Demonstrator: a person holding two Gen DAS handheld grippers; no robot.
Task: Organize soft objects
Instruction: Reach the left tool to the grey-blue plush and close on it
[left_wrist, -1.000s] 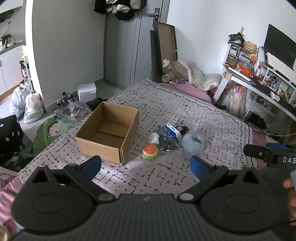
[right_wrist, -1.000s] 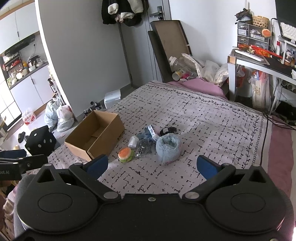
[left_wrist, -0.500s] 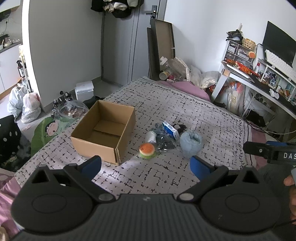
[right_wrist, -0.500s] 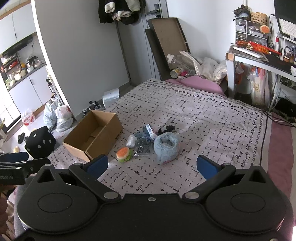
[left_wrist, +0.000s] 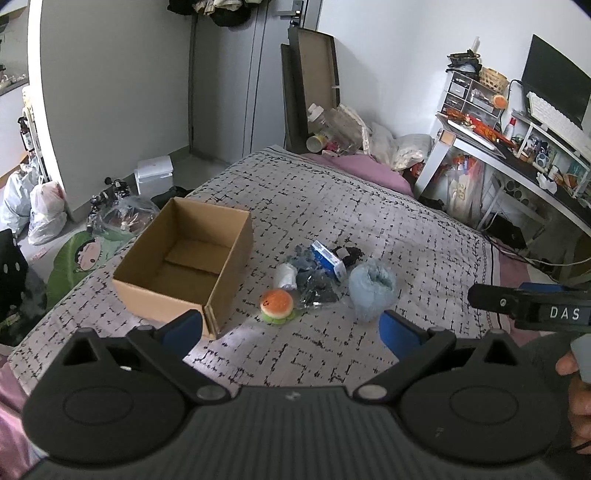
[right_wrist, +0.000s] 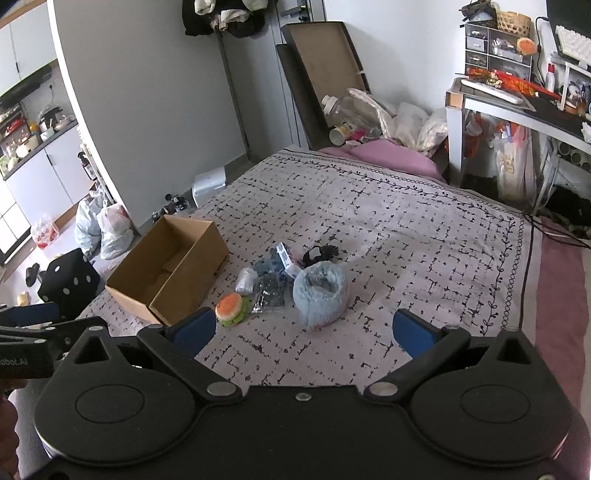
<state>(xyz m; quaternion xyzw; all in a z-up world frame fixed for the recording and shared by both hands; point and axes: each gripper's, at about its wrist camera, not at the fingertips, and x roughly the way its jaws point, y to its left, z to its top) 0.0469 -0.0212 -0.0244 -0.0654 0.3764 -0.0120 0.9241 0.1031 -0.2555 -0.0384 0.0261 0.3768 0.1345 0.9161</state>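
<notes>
Approach stage: nothing gripped, box (left_wrist: 184, 266) empty.
Left gripper (left_wrist: 291, 328) and right gripper (right_wrist: 319, 330) spread wide, above bed (right_wrist: 406, 229). Blue plush (right_wrist: 320, 293) beside box; advise centred, gentle pinch.

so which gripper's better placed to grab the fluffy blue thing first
Probably the right gripper: the fluffy blue piece sits almost centred ahead of its open jaws. For the left gripper, also open, it lies off to the right, nearer the burger toy.

We see a white desk (right_wrist: 458, 110) beside the bed, a black monitor (left_wrist: 554, 88), and tied rubbish bags (right_wrist: 107, 229) on the floor.
</notes>
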